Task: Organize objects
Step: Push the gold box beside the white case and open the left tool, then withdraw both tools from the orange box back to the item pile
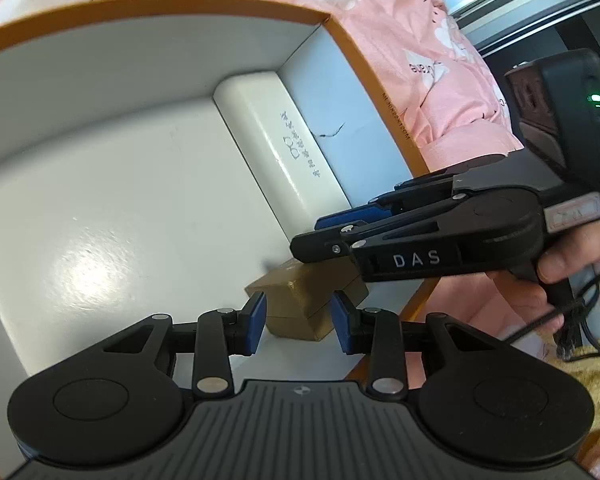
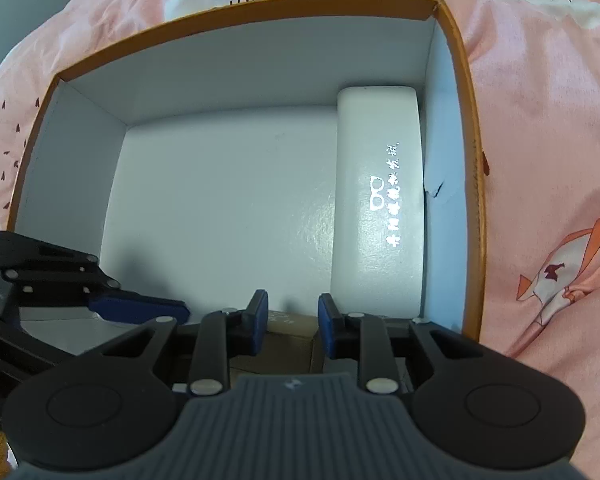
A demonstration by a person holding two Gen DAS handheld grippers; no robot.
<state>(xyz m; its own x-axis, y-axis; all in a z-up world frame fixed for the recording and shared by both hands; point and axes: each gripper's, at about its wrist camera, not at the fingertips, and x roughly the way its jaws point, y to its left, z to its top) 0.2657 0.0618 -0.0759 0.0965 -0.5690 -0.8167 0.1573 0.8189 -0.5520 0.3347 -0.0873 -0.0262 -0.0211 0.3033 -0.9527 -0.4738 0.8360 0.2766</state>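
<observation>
A small gold box sits in the near right corner of an orange-rimmed cardboard box with a white inside. My left gripper straddles the gold box, and both blue pads lie against its sides. My right gripper, held by a hand, hovers just above the same gold box with a narrow gap and nothing between its pads. In the right wrist view that gripper points down at the gold box, and the left gripper comes in from the left. A white glasses case lies along the right wall.
The cardboard box rests on pink printed bedding. Its right wall has a small tear beside the glasses case. The white floor left of the case is bare. Yellowish fabric shows at the lower right.
</observation>
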